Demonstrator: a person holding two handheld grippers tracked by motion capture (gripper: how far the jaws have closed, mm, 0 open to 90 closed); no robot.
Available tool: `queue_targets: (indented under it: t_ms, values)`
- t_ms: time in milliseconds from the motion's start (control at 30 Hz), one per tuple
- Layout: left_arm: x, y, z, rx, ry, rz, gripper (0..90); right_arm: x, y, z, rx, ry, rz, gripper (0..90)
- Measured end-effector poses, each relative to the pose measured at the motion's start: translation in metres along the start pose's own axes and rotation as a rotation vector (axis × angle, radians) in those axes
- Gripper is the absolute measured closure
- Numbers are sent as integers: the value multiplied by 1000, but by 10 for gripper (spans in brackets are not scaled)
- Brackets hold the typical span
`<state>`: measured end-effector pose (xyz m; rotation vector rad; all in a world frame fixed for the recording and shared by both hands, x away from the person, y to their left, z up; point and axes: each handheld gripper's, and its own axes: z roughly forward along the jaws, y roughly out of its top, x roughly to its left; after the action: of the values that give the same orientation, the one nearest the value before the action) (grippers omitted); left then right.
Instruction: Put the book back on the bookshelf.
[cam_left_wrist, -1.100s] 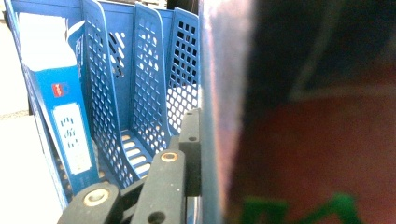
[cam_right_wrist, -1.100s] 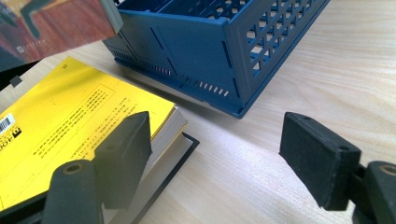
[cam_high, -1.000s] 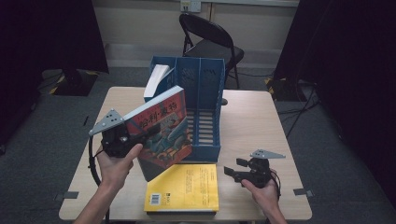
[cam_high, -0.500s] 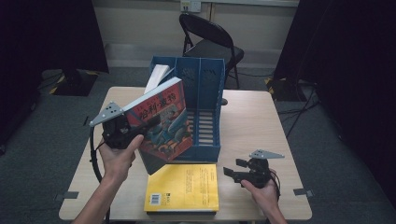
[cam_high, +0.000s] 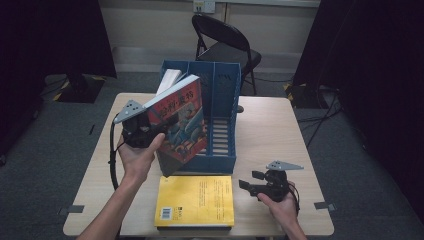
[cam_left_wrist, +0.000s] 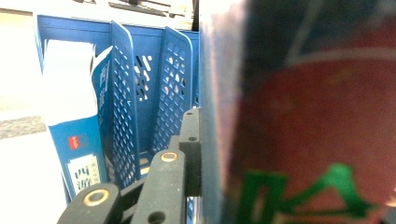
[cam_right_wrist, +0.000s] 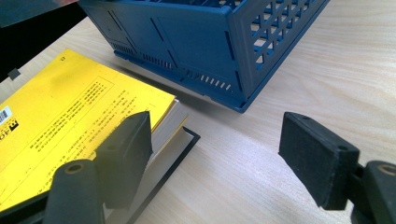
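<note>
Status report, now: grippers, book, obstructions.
Left gripper shut on red book, lifted at blue file rack. Right gripper open beside yellow book. Left slot holds a book.

worktop (cam_right_wrist: 299, 60): pale wood-look surface, fine straight grain, smooth and matt
file rack (cam_high: 220, 115): blue moulded plastic, slotted and perforated walls, dull sheen
red book (cam_high: 182, 120): printed paper cover, slightly glossy; white paper page edges
yellow book (cam_high: 197, 200): yellow paper cover, smooth, low sheen; cream page block seen at the edge in the right gripper view
blue-and-white book (cam_left_wrist: 77, 135): paper cover, smooth, white paper pages
left gripper (cam_high: 167, 121): black matt body, grey flat plate on top, brass-coloured rivets on black links
right gripper (cam_right_wrist: 215, 140): fingers (cam_right_wrist: 317, 158) faced with black, matt, faintly grainy pads
folding chair (cam_high: 225, 45): black, matt frame and seat
</note>
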<state>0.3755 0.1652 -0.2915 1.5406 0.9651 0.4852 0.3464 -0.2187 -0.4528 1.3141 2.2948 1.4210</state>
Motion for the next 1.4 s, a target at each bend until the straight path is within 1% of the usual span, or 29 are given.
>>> queue_targets:
  t_ms: [33,133,167,233,267,300,367,433,500,667,700,733,767,833,967,1067,1167,1233,1300,1400]
  values:
    - [-1,1,3,-3,9,-4,745,0,0,0,-1,0,1,251]
    - [-1,5,10,5,16,5,745,1,0,0,-3,0,-3,253]
    - [-1,6,12,4,20,1,745,1,0,0,-2,0,-5,253]
    - [-1,7,16,6,28,11,746,1,0,0,-2,0,-5,253]
    - [-2,8,19,7,32,7,745,1,0,0,-2,0,-5,253]
    - [-1,8,21,14,39,15,745,1,0,0,-2,0,-4,253]
    - [1,9,27,19,43,16,746,1,0,0,0,0,-3,253]
    - [3,9,33,27,58,5,746,1,0,0,3,-1,-3,252]
    - [5,10,39,33,69,4,746,1,-1,1,5,1,-5,252]
    - [5,14,50,40,98,0,746,1,-1,2,11,2,-4,252]
    - [4,14,53,39,102,-4,746,1,-1,1,9,-6,-13,252]
    - [3,14,55,39,111,2,746,2,-1,1,10,-9,-21,252]
    - [2,15,56,46,112,11,745,2,-1,1,10,-9,-23,252]
    - [1,16,61,44,117,15,746,3,-1,0,7,-9,-26,252]
    - [2,17,67,39,125,0,746,2,-1,-1,6,-9,-25,252]
    - [4,15,73,38,152,-9,746,1,-1,-1,4,-10,-24,252]
    - [6,14,79,32,167,-18,745,1,-1,0,9,-7,-24,251]
    - [7,14,82,29,167,-33,746,2,-1,0,9,-6,-25,250]
    - [7,15,85,27,167,-37,746,1,-2,1,16,-7,-24,250]
    - [4,18,91,23,180,-7,746,1,-2,2,26,-7,-22,248]
